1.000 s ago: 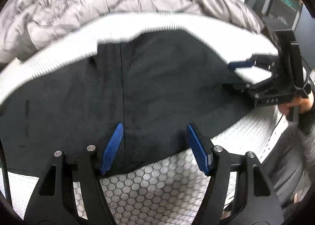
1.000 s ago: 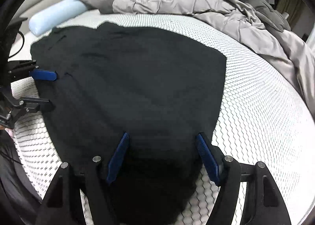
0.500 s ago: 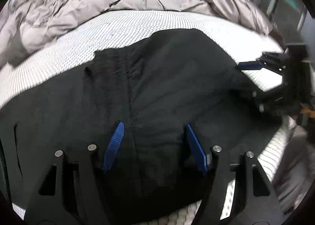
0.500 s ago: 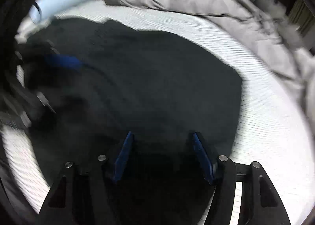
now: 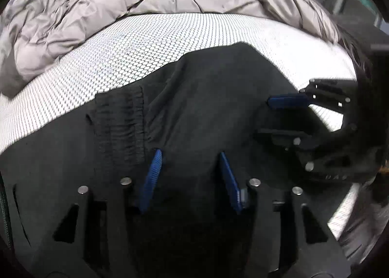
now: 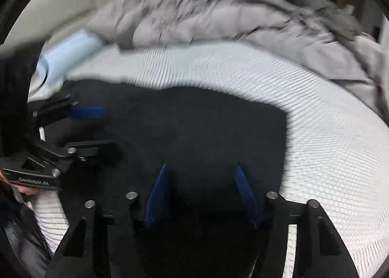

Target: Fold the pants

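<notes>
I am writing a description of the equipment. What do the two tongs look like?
Both the left tongs and the right tongs have black angular frames with silver pins and ribbed blue pads. The side of each frame carries small light lettering, too blurred to read reliably.

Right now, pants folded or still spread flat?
Partly folded. In the left wrist view the pants show the elastic waistband lying doubled over dark fabric on the white mesh mattress. Layer count: cannot tell.
</notes>
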{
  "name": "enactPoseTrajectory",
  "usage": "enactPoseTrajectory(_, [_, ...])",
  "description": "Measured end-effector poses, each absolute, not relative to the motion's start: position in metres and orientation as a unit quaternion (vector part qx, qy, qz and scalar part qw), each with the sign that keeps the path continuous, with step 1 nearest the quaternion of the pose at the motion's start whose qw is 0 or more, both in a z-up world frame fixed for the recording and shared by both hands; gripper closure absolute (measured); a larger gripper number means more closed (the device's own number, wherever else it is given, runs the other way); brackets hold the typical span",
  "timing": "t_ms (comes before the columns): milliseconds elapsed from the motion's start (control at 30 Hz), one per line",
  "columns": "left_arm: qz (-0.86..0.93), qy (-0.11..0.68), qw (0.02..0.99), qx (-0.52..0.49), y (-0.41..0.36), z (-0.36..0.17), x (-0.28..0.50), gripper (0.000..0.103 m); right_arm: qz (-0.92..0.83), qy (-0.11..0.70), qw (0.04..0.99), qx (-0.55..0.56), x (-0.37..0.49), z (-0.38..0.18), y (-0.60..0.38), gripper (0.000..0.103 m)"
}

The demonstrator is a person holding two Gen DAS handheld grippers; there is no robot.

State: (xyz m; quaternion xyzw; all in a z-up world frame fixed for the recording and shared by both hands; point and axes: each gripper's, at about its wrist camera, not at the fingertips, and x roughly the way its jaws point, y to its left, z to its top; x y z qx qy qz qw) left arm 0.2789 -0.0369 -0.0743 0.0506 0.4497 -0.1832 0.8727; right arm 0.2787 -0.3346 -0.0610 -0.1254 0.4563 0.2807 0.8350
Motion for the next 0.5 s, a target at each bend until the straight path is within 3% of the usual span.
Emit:
enactPoseTrajectory(133, [-0.204, 0.445, 0.871, 0.036, -0.015, -0.074, 0.272, 0.060, 0.279, 0.451, 0.826, -0.192, 0.270, -0.079, -0.319, 0.049])
enactPoseTrajectory(167, [-0.207, 0.444, 0.871, 0.032, -0.011, -0.077, 0.267, 0.057, 0.275, 0.449, 0.827, -0.195, 0.271, -0.078, -0.328, 0.049])
enactPoseTrajectory(200, [-0.199, 0.443, 0.873, 0.035, -0.006, -0.079, 0.261, 0.051, 0.266, 0.451, 0.830, -0.193, 0.276, -0.076, -0.339, 0.049])
enactPoseTrajectory(367, [-0.178, 0.441, 0.879, 0.043, -0.006, -0.066, 0.249, 0.052, 0.218, 0.466, 0.847, -0.132, 0.295, -0.072, -0.393, 0.049])
enactPoseTrajectory(500, [-0.170, 0.391, 0.905, 0.014, 0.003, -0.028, 0.242, 0.051, 0.221, 0.416, 0.875, -0.114, 0.285, -0.039, -0.398, 0.049])
